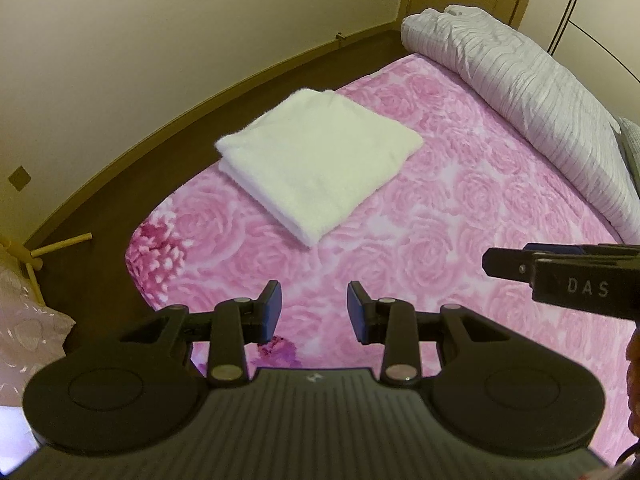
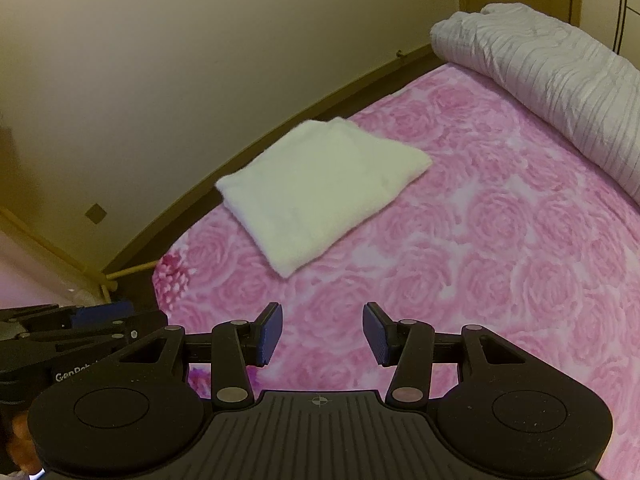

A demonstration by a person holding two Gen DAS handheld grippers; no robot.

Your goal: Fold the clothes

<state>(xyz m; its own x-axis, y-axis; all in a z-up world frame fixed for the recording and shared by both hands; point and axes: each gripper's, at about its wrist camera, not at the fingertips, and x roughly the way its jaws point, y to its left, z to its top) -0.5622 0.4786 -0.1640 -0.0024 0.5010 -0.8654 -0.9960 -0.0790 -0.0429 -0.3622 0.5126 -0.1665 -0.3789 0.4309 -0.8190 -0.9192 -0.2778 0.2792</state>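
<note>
We hold the left gripper [image 1: 315, 307] and right gripper [image 2: 322, 333] part-open, empty; folded white towel [image 1: 318, 164] at 12 o'clock on the bed [image 1: 460, 240].

A white folded towel [image 1: 318, 160] lies on a pink rose-patterned bedspread [image 1: 460, 240]. The far rolled duvet [image 1: 520, 92] is pale grey with fine stripes. Cream wall [image 1: 160, 40], brown floor [image 1: 112, 208].

Bare bedspread [image 1: 420, 240] beside folded towel [image 1: 320, 160]

The grey duvet [image 1: 532, 92] runs off the right edge.
</note>
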